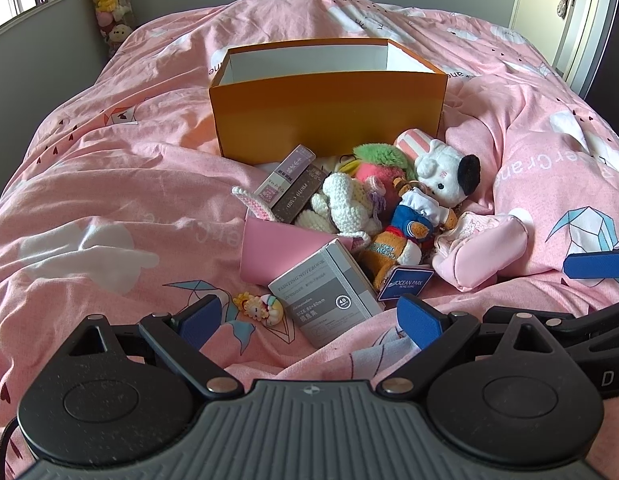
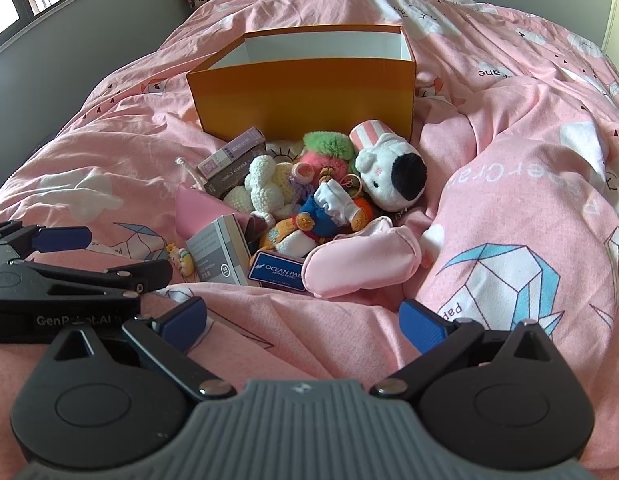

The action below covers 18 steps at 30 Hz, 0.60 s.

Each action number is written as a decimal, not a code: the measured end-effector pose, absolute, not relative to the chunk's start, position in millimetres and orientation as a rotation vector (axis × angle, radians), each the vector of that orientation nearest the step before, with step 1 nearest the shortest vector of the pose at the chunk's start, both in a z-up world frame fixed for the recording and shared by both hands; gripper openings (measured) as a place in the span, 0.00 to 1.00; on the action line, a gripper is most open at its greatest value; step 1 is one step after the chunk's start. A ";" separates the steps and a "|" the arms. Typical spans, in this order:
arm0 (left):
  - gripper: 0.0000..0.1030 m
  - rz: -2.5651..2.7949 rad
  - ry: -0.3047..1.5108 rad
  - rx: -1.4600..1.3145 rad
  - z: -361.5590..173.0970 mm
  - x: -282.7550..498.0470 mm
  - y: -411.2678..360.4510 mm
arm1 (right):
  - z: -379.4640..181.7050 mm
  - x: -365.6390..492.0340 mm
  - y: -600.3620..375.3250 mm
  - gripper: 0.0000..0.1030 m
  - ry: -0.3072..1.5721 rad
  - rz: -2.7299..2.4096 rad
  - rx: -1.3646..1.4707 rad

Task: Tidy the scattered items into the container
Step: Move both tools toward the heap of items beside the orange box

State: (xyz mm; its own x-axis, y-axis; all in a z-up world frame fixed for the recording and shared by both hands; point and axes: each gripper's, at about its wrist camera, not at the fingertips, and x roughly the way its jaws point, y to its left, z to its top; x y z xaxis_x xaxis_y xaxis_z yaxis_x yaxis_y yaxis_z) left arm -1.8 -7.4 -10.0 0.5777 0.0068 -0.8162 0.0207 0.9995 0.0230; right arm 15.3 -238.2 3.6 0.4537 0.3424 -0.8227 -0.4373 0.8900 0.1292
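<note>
Hovering with jaws spread and empty, left gripper (image 1: 309, 316) and right gripper (image 2: 303, 322) face the near heap; take the grey cardboard notebook box (image 1: 323, 294) first, then lift it into the far orange cardboard box (image 1: 329, 112).

An open orange box (image 1: 329, 120) stands upright behind a heap of plush toys (image 1: 389, 200).

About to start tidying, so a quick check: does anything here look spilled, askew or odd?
Yes. The orange box stands upright on the pink duvet, with no items visible inside, while toys and small boxes lie heaped before it; the grey notebook box sits tilted.
</note>
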 end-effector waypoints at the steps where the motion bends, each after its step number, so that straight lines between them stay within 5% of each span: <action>1: 1.00 -0.012 0.955 0.029 -9.3 -1.1 -6.6 | 3.3 16.0 -237.9 1.00 0.992 0.486 -0.107; 18: 1.00 -0.052 0.990 0.018 -3.8 46.0 27.2 | 7.4 79.1 -220.1 0.99 0.989 0.628 -0.186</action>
State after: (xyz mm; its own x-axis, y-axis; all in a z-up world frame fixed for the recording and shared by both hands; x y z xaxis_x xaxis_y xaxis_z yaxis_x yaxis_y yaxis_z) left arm 46.0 27.2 -3.8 0.5479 -0.0357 -0.8358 0.0523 0.9986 -0.0084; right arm 79.1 -220.1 7.4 0.3901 0.4091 -0.8249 -0.5725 0.8094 0.1306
